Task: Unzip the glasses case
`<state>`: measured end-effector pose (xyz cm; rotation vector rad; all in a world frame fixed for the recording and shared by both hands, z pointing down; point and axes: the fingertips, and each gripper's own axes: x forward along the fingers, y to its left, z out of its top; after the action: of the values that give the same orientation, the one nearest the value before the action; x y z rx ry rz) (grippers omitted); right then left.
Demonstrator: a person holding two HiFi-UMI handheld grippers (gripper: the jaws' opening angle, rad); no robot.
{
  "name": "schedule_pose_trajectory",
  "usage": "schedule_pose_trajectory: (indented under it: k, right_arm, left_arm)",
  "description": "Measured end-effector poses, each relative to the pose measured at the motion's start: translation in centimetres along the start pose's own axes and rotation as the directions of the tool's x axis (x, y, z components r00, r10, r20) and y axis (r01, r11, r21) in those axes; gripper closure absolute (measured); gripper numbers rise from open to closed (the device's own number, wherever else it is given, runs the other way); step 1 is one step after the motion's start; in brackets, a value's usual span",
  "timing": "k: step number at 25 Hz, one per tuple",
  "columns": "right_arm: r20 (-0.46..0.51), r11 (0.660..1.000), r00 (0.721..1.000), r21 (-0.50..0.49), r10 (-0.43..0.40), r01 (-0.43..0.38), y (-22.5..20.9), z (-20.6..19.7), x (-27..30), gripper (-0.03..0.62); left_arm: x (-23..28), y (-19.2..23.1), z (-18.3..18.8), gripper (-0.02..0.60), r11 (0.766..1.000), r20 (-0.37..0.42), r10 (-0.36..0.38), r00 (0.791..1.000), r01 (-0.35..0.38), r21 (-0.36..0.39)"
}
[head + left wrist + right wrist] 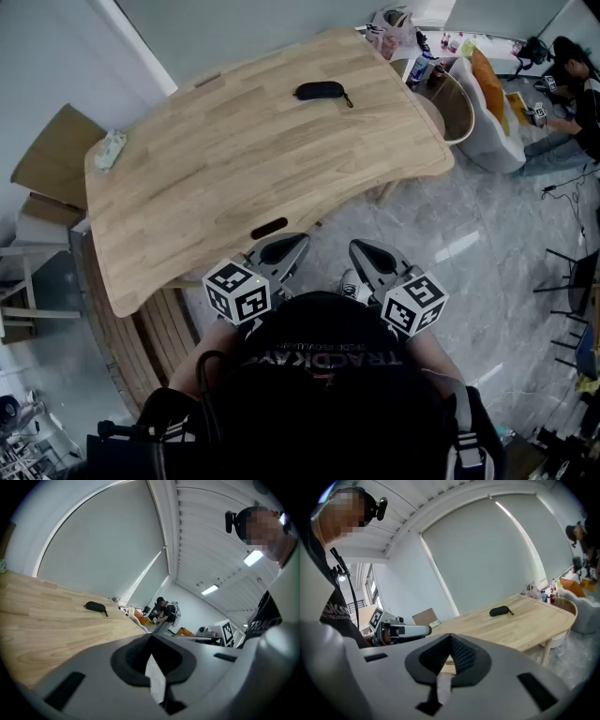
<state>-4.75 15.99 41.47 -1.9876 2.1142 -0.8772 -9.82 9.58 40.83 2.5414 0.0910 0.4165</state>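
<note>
A black zipped glasses case (320, 91) lies near the far edge of the wooden table (216, 187), its pull cord trailing right. It shows small and distant in the left gripper view (95, 606) and in the right gripper view (499, 611). Both grippers are held close to the person's body, short of the table's near edge. The left gripper (298, 244) is shut with nothing in it, and the right gripper (358, 247) is shut and empty too. Each is far from the case.
A small pale packet (110, 149) rests at the table's left corner. A dark slot (269, 228) is cut near the table's front edge. A round chair (455, 108) and a cluttered bench stand at the right, where a person (574, 94) sits. Cardboard (47, 159) leans at the left.
</note>
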Motion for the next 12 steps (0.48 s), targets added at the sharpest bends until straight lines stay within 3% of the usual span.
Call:
schedule_pose_trajectory:
  k: [12]
  right_arm:
    - [0.014,1.0,1.0,0.004,0.024,-0.024,-0.04,0.34,0.32,0.577]
  left_arm:
    - [0.14,0.36,0.08,0.569,1.0,-0.002,0.002,1.0,-0.002,0.0]
